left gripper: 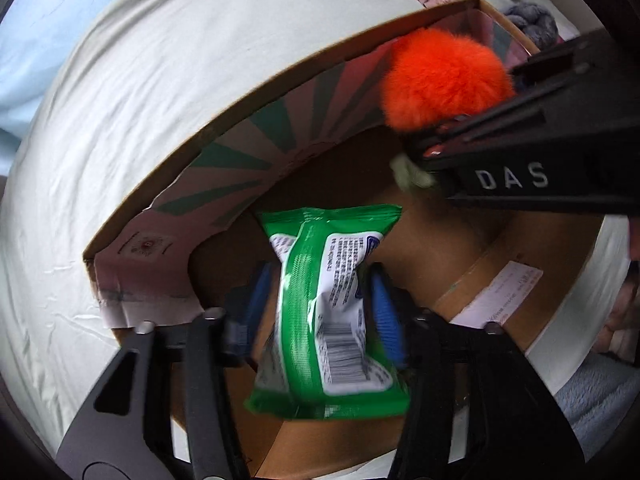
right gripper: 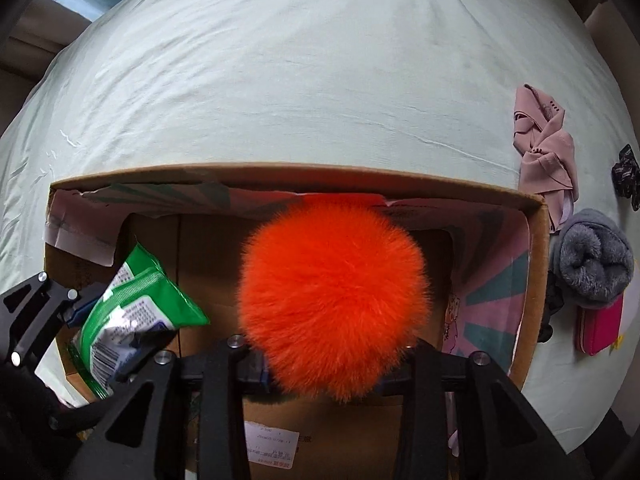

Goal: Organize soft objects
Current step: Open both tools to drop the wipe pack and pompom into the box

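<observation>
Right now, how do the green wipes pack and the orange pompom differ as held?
The green wipes pack is a flat, glossy printed pouch, pinched at its waist by the left gripper; the orange pompom is round, fluffy and plain, held in the right gripper. The pack sits at the cardboard box's left side, the pompom mid-box. Both are above the open box.

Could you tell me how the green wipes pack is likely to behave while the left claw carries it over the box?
The green wipes pack pinches in where the left claw squeezes it, so it is probably soft and yielding. Its glossy film suggests it may slip. Its free ends flare out unsupported, so it could sag or twist over the cardboard box.
</observation>
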{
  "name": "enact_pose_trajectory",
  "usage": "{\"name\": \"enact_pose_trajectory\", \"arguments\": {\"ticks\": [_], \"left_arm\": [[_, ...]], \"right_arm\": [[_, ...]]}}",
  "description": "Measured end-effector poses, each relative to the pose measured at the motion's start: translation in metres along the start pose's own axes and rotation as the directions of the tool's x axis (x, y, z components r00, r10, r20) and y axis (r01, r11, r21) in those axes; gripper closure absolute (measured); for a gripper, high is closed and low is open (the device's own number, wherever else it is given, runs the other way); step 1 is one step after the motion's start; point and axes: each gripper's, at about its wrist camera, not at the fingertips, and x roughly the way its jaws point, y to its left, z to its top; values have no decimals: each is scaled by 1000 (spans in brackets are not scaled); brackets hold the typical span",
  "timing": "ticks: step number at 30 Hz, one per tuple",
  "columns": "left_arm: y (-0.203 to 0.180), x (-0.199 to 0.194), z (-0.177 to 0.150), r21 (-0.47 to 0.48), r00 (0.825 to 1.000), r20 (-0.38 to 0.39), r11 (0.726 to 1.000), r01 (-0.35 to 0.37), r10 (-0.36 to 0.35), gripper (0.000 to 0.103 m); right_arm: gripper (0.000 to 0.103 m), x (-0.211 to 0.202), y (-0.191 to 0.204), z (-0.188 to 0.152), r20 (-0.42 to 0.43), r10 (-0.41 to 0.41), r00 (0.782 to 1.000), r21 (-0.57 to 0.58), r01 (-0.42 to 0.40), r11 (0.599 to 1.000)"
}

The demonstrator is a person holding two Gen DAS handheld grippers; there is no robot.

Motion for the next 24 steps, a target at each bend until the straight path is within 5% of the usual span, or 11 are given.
{"name": "enact_pose_trajectory", "arguments": {"ticks": [1,3,10,24], "left_arm": [[-4,1,0,21,1000,-9,1000,-7,7,1],[-9,1,-2,50,1000,-8,999,2,-2,0],[-9,-7,-5,16,1000,-15,1000,9,-8,0],[-6,-67,-29,-25,996,83,999,-22,24,0]], "right_arm": [[32,1,-3,1,2,10,1000,13,-10,1000],[11,4,-5,2,-7,47,999,23,-47,999],[7,5,0,-6,-28,49,998,-1,-49,999],[7,-54,5,-17,68,38,997,-18,-37,999]]}}
